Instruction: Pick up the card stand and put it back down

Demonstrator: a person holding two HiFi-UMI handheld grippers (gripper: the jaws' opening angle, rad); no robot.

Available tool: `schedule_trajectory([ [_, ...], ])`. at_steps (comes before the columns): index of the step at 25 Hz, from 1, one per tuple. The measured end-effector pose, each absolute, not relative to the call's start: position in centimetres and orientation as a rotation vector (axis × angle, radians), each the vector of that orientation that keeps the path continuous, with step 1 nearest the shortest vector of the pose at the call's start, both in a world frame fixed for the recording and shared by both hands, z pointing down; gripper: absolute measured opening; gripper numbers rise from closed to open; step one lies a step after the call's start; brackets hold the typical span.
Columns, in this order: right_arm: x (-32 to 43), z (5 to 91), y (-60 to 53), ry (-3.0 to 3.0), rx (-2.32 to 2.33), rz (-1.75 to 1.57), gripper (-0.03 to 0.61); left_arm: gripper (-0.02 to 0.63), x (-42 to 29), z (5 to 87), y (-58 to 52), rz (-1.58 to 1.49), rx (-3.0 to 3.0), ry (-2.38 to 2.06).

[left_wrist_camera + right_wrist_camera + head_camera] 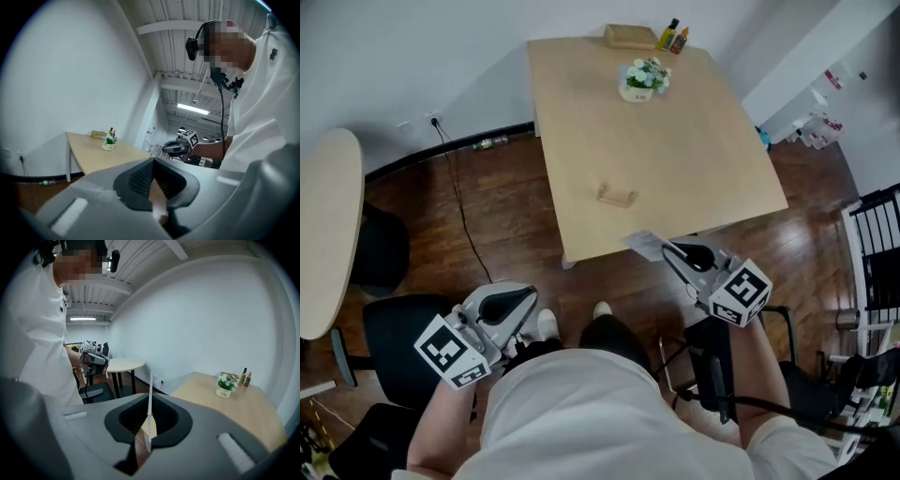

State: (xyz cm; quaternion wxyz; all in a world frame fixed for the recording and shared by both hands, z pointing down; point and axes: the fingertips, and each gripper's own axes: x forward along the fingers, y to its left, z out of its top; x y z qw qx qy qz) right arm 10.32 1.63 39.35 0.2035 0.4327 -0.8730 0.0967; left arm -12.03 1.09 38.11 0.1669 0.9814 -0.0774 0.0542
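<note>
The small wooden card stand (pixel 617 196) sits upright near the front of the light wood table (pixel 694 150), with nothing in it and nothing touching it. My right gripper (pixel 667 249) hovers at the table's front edge, short of the stand, and is shut on a thin white card (pixel 644 244). In the right gripper view the card (pixel 150 394) stands edge-on between the pads. My left gripper (pixel 528 295) hangs over the floor, well back from the table, its jaws shut with nothing between them (pixel 153 161).
A pot of flowers (pixel 644 80), two small bottles (pixel 673 37) and a wooden box (pixel 630 36) stand at the table's far end. A round table (pixel 328 234) and a black chair (pixel 394 337) are to the left. A cable (pixel 461 216) trails across the wood floor.
</note>
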Motion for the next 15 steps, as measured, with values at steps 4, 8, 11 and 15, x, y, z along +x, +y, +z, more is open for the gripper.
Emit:
schedule_trajectory([
  [4,12.1,40.0,-3.5,-2.457,1.135,0.237,0.02,0.0,-12.1,38.1,-1.4,0.146,2.779,-0.347],
  [8,13.6,42.0,-8.7,-2.479,1.012,0.221,0.02,0.0,-10.5,37.3,-3.1,0.121,2.764,-0.475],
  [11,14.6,43.7,-11.6,-2.497,0.944,0.246,0.02,0.0,-9.1,36.9,-4.1,0.114,2.75,-0.549],
  [15,15.3,45.8,-14.7,-2.505,0.852,0.252,0.02,0.0,-7.8,37.0,-5.2,0.129,2.726,-0.641],
])
